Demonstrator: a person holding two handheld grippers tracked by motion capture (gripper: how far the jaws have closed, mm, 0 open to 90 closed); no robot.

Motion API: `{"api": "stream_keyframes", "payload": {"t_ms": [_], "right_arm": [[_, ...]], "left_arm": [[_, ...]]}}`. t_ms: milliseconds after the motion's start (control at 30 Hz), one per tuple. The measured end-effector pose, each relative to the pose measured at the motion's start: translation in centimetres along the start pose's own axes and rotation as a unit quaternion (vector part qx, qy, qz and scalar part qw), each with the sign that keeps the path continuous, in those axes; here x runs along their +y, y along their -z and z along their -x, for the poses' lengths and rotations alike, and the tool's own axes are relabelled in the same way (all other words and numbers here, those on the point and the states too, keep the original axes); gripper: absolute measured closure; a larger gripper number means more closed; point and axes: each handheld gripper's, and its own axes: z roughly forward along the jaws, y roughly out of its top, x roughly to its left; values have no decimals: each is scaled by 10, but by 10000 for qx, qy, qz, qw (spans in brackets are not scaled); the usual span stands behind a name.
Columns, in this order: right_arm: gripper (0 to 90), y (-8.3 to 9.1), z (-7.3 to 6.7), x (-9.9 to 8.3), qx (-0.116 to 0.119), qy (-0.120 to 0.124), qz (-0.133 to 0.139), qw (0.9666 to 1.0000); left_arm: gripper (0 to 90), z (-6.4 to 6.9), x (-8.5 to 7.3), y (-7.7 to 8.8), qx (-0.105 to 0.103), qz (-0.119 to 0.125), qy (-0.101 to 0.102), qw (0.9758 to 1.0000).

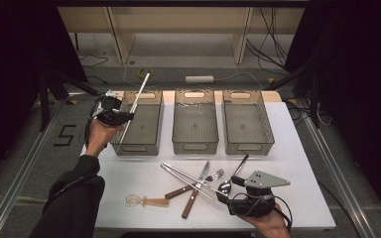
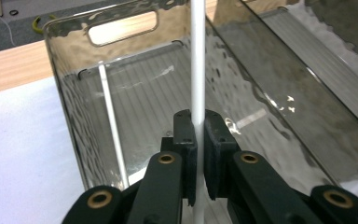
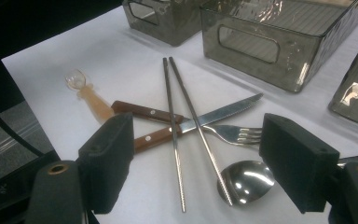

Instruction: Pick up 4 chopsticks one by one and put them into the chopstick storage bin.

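My left gripper [image 1: 126, 117] [image 2: 196, 126] is shut on a long white stick [image 1: 141, 91] [image 2: 197, 56], holding it at the near left corner of the left smoky bin [image 1: 139, 148] [image 2: 261, 93]. The stick slants up and back over the bin. A second white stick [image 2: 112, 126] lies inside that bin along its wall. My right gripper [image 1: 226, 191] [image 3: 203, 163] stands open low over a pile of cutlery, touching none of it. The pile holds two metal chopsticks [image 1: 188, 176] [image 3: 175, 140], a wooden-handled knife [image 1: 196, 191] [image 3: 223, 112], a fork [image 1: 213, 175] [image 3: 237, 133] and a spoon [image 1: 224, 187] [image 3: 244, 179].
A small translucent spoon with a peach handle [image 1: 146, 201] [image 3: 88, 95] lies left of the pile. Two more smoky bins, the middle one [image 1: 194, 146] and the right one [image 1: 248, 147], stand in the back row. The white table [image 1: 297, 163] ends close behind the bins.
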Motion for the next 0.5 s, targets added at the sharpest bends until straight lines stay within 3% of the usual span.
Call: {"api": "stream_keyframes", "payload": {"t_ms": [500], "right_arm": [[275,-2,-3,0,75,57,-55,9999]], "left_arm": [[841,-3,-16,-23,135,-115,136,9997]]}}
